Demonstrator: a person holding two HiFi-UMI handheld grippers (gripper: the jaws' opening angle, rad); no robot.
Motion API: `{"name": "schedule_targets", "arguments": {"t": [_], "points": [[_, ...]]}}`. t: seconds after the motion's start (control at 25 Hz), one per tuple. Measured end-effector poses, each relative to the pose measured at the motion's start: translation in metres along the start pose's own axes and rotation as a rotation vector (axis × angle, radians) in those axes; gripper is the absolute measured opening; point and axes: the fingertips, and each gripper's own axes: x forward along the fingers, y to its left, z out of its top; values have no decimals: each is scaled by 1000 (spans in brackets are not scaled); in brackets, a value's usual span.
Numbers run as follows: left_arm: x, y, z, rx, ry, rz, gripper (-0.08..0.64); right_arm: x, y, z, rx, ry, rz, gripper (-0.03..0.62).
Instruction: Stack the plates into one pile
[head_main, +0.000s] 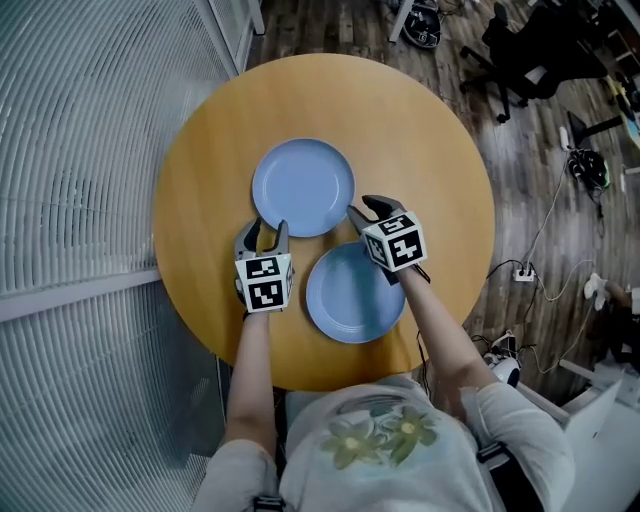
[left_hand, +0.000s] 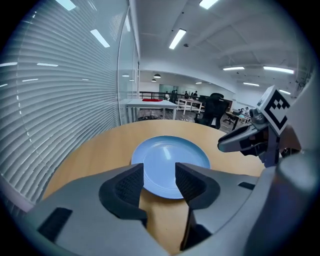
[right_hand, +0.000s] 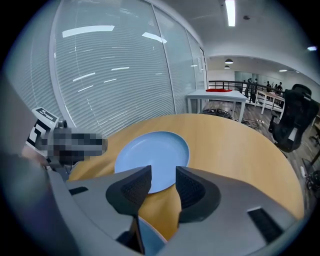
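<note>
Two light blue plates lie side by side on the round wooden table (head_main: 430, 150). The far plate (head_main: 303, 187) is near the table's middle, and the near plate (head_main: 355, 295) is closer to me, to its right. My left gripper (head_main: 266, 230) hovers open at the far plate's near-left rim, with the far plate (left_hand: 170, 165) just beyond its empty jaws. My right gripper (head_main: 362, 207) is open at the far plate's near-right rim, above the near plate's far edge. In the right gripper view the far plate (right_hand: 152, 160) lies ahead and the near plate's rim (right_hand: 150, 240) shows below the jaws.
White slatted blinds (head_main: 80, 150) and a glass wall run along the left of the table. On the wooden floor to the right are a black office chair (head_main: 530, 50), cables and a power strip (head_main: 522, 272). My torso is at the table's near edge.
</note>
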Motion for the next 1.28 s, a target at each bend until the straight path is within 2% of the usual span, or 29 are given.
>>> {"name": "schedule_targets", "arguments": {"t": [0.36,0.64,0.92,1.12,1.28], "points": [[35,23,-19,-8,85,25,238,38,-13,-8,32,62,-1,149],[58,47,-34,-53,140,49,238,61,-23,-16,47,108,-13,149],[79,51,-44,-53,196,28,238,78,-28,-26,133,132,0,149],[91,51,-59,-69,235,26,234,88,-32,-35,114,155,-19,149],[92,45,-60,-99,248,28,194,84,-35,-32,115,156,1,148]]}}
